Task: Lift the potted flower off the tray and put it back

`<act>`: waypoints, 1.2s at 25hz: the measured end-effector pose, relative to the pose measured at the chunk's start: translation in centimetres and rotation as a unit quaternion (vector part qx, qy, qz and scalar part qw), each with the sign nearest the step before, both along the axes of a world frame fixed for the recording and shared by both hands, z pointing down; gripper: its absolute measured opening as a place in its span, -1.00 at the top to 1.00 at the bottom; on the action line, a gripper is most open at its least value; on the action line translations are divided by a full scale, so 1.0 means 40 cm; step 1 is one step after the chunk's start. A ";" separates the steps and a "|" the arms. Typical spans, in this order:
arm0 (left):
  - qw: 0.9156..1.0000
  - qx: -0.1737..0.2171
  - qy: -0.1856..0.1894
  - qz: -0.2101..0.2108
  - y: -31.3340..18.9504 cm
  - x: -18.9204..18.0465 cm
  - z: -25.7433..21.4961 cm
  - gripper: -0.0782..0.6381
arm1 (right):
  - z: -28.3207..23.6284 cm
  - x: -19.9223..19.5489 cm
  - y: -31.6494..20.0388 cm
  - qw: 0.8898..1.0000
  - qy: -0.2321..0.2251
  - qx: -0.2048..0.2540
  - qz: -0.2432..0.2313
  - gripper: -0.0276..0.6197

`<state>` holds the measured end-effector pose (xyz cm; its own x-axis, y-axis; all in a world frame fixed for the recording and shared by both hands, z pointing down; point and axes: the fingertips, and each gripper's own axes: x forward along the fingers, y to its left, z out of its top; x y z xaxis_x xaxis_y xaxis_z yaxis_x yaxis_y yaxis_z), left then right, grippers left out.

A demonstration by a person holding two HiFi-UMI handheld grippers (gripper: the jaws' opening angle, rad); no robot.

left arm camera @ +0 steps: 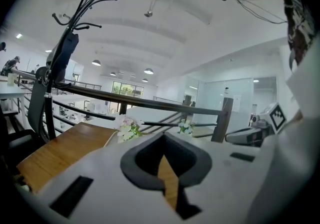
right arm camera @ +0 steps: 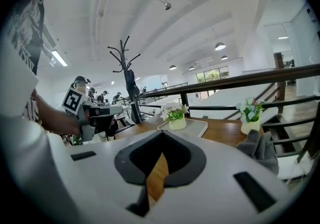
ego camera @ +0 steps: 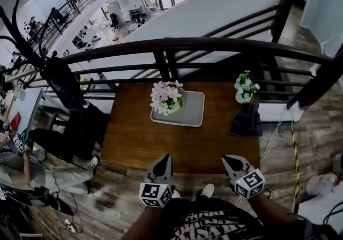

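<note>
The potted flower, pink and white blooms in a pale pot, stands on the left part of a grey tray on the wooden table. Both grippers hover at the table's near edge, well short of the tray. My left gripper is shut and holds nothing; in its own view its tips meet, with the potted flower far ahead. My right gripper also looks shut and holds nothing. In the right gripper view its tips meet, and the potted flower sits on the tray.
A second pot with white and blue flowers stands at the table's right, with a dark cloth in front of it. A dark railing runs behind the table. A black coat rack stands at the left.
</note>
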<state>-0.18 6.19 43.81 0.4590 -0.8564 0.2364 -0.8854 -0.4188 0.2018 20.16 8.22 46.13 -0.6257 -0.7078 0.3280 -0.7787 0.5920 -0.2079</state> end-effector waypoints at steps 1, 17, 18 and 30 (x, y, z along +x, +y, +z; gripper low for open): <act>1.000 -0.002 -0.007 -0.001 0.012 -0.005 0.006 0.76 | -0.001 -0.001 0.006 1.000 0.000 0.002 0.007 0.95; 0.999 0.040 -0.012 0.005 0.128 -0.175 -0.043 0.76 | -0.079 -0.250 0.162 0.997 0.001 0.048 0.062 0.95; 0.999 0.039 -0.009 0.004 0.136 -0.184 -0.038 0.76 | -0.085 -0.260 0.176 0.996 0.006 0.054 0.067 0.95; 0.999 0.040 -0.007 0.010 0.254 -0.206 -0.027 0.76 | -0.118 -0.315 0.279 0.992 0.042 0.081 0.087 0.95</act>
